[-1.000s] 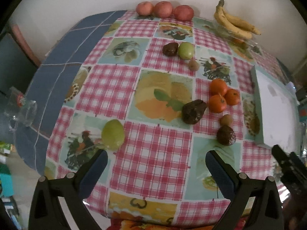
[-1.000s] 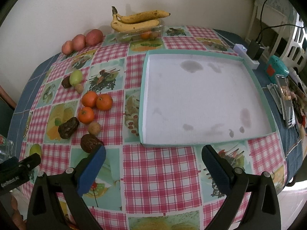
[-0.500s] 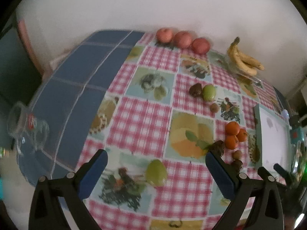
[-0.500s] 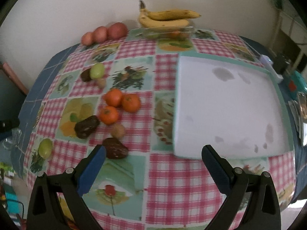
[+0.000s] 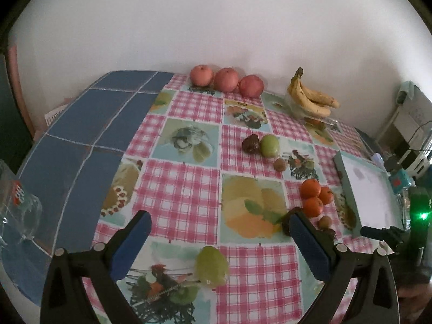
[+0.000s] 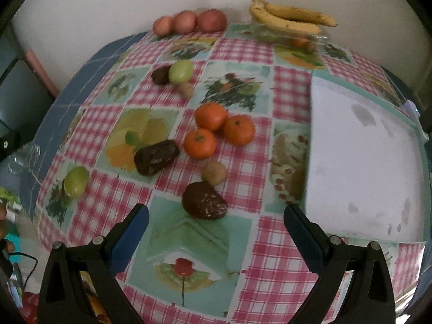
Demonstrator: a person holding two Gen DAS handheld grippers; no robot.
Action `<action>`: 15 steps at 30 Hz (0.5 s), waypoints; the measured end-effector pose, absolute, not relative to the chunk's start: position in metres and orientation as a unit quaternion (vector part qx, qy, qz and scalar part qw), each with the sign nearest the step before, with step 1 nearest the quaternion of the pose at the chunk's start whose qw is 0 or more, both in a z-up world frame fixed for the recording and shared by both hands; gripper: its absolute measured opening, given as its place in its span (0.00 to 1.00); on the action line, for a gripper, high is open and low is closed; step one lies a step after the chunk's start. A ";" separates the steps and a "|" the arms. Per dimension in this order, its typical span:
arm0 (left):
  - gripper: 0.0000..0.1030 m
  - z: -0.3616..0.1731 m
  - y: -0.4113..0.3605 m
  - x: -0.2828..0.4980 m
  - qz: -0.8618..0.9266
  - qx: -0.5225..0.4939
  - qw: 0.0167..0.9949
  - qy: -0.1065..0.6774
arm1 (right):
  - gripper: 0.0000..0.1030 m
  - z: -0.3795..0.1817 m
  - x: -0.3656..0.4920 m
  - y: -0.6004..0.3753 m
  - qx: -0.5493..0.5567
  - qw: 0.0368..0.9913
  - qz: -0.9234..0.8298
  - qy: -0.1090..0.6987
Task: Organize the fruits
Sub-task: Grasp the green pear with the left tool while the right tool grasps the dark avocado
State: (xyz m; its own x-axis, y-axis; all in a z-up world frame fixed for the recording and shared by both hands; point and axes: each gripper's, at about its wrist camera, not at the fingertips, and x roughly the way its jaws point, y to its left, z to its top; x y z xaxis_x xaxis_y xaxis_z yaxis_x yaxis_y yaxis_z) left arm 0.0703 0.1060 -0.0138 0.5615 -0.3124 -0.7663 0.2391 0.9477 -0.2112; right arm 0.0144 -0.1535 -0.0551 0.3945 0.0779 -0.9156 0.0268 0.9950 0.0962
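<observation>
Both the left gripper (image 5: 218,239) and right gripper (image 6: 216,228) gape, holding nothing. Bare tablecloth (image 6: 270,264) lies ahead; dark avocado (image 6: 204,201) at twelve o'clock, white tray (image 6: 361,162) at two.

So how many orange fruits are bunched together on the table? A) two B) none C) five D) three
D: three oranges sit touching in a small cluster on the checked tablecloth, left of the white tray, and no other orange ones lie loose with them.
</observation>
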 end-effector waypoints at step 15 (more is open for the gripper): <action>1.00 -0.094 0.088 0.067 -0.152 -0.010 0.820 0.552 | 0.97 -0.094 0.028 -0.140 0.007 0.791 0.018 0.611</action>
State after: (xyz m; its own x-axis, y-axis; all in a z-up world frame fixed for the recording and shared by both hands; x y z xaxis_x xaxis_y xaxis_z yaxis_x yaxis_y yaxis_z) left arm 0.0673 0.0882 -0.0942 0.3440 -0.2601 -0.9022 0.2391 0.9534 -0.1837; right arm 0.0283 -0.1399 -0.0941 0.2518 0.0368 -0.9671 -0.0199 0.9993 0.0328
